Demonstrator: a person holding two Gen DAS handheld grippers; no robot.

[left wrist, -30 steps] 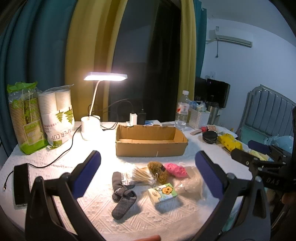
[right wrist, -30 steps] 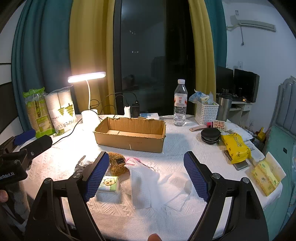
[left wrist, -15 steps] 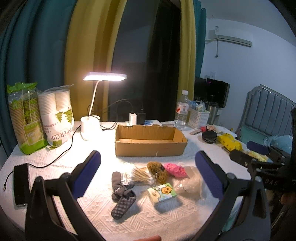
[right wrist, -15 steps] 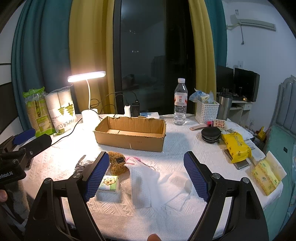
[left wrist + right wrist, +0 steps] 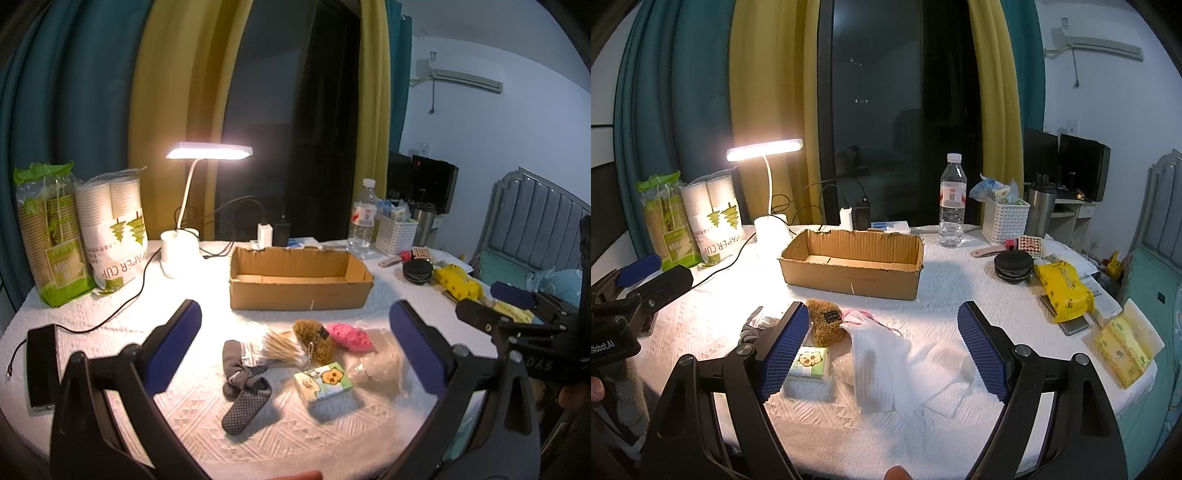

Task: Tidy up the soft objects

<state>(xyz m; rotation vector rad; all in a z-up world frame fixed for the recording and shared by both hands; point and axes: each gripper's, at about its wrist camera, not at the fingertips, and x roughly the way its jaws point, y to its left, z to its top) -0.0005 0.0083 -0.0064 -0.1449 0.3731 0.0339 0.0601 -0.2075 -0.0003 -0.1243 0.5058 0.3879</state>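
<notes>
— So, how do the tools stand?
— Both spread wide and holding nothing. The left tool [image 5: 295, 334] hovers above the grey sock [image 5: 242, 384], the cotton swabs [image 5: 280, 347] and the brown plush toy [image 5: 314, 334]. The right tool [image 5: 882, 349] hangs over the white cloth bag [image 5: 879, 363] on the counter [image 5: 960, 291].
— Anything changed since a second ago?
— Hardly. Neither tool has shifted much, the soft things lie where they were, and the cardboard box [image 5: 853, 264] behind them is empty as before.
</notes>
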